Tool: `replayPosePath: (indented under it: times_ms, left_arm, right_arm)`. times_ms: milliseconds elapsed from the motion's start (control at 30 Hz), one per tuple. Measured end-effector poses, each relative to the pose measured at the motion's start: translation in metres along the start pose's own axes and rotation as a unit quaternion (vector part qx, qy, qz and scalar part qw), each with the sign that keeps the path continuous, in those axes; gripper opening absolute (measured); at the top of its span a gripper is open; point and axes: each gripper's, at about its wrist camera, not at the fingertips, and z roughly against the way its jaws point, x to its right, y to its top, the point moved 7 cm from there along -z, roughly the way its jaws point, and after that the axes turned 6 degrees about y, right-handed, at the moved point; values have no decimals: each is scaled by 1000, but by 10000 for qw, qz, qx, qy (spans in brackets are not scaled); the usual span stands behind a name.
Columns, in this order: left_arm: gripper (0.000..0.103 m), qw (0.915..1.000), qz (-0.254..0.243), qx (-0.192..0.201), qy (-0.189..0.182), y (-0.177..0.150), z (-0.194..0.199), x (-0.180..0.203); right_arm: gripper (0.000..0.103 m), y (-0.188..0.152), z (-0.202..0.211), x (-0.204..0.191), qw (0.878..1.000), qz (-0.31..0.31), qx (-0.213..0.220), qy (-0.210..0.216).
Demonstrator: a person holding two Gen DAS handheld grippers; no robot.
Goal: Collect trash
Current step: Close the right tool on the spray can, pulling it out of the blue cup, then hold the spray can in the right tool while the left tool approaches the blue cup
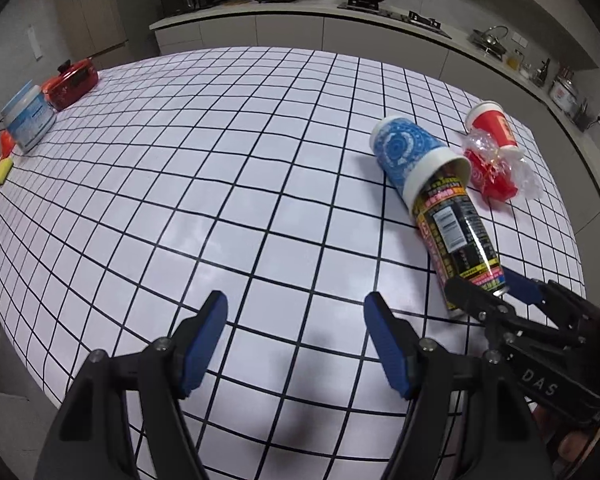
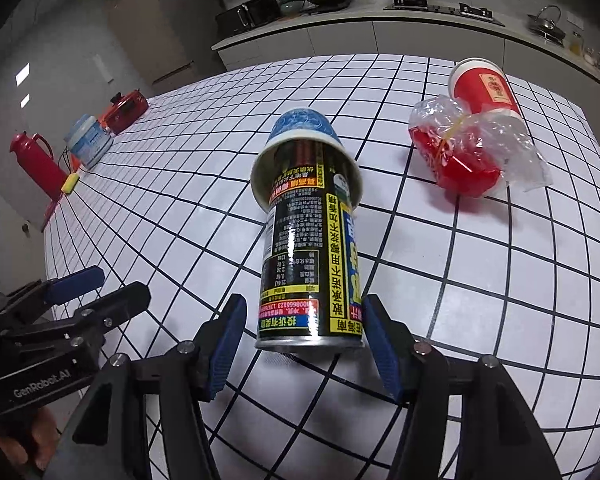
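Black can (image 2: 306, 264) in blue cup (image 2: 302, 128), flat; R gripper (image 2: 302, 336) angled down, straddling can, unclamped | L gripper (image 1: 296, 316) agape, empty

In the right wrist view a can (image 2: 308, 256) lies on the desk (image 2: 500, 280) at the frame's middle, its far end inside a paper cup (image 2: 300, 136) lying on its side. The can's near end sits between the fingers of the right gripper (image 2: 302, 344). At the upper right lies a wrapped bundle (image 2: 468, 152), with a second cup (image 2: 484, 88) just behind it. At the far left edge of the desk stand a jar (image 2: 88, 142) and a flask (image 2: 36, 160).
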Motion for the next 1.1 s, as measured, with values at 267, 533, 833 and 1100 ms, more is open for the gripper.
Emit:
replayPosePath:
  times_ms: [267, 533, 833, 1100]
  left_arm:
    - [72, 10000, -77, -3, -20, -2, -5, -2]
    - [72, 9995, -261, -47, -194, -3, -10, 12]
    - [72, 9979, -514, -61, -396, 0, -9, 46]
    - [72, 9978, -488, -51, -447, 3, -5, 64]
  right_arm:
    - [56, -13, 7, -2, 9999, 120, 18, -62]
    - [56, -51, 47, 12, 9995, 97, 93, -289]
    - [56, -72, 87, 72, 9946, -611, 365, -752]
    - [56, -54, 93, 107, 9889, -992, 614, -922]
